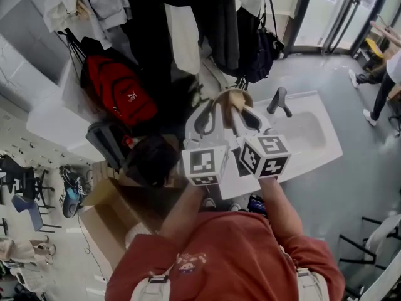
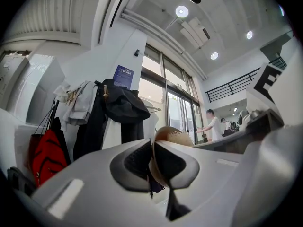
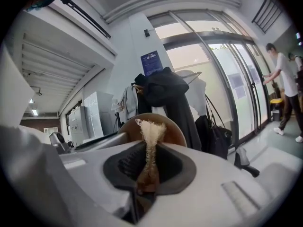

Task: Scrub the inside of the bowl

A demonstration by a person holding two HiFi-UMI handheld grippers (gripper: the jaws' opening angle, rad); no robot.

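Just short of the bowl (image 1: 233,97), in front of the person's red-shirted chest, both tools are raised side by side with their marker cubes facing up. The left gripper (image 2: 153,163) is narrowed onto the bowl's rim, one pad inside the wall and one outside. This looks meant to hold the tan bowl on edge, with its hollow turned toward the other tool. The right gripper (image 3: 149,167) is pinched tight on a strip of fibrous scrub pad (image 3: 150,138). The pad's frayed tip sticks out past the jaws and sits against the bowl's inner face, or just at it, so the scrubbing stroke seems to be in hand.

Below and just to the right of the bowl lies a white sink (image 1: 316,144) with a dark faucet (image 1: 280,101), probably chosen so that any drips fall into the basin. Left of the bowl a red backpack (image 1: 119,89) hangs on a rack. Beyond the bowl hang dark coats (image 1: 216,17), and farther off are tall glass doors (image 3: 222,74) over a grey floor, where a bystander (image 3: 284,79) stands.
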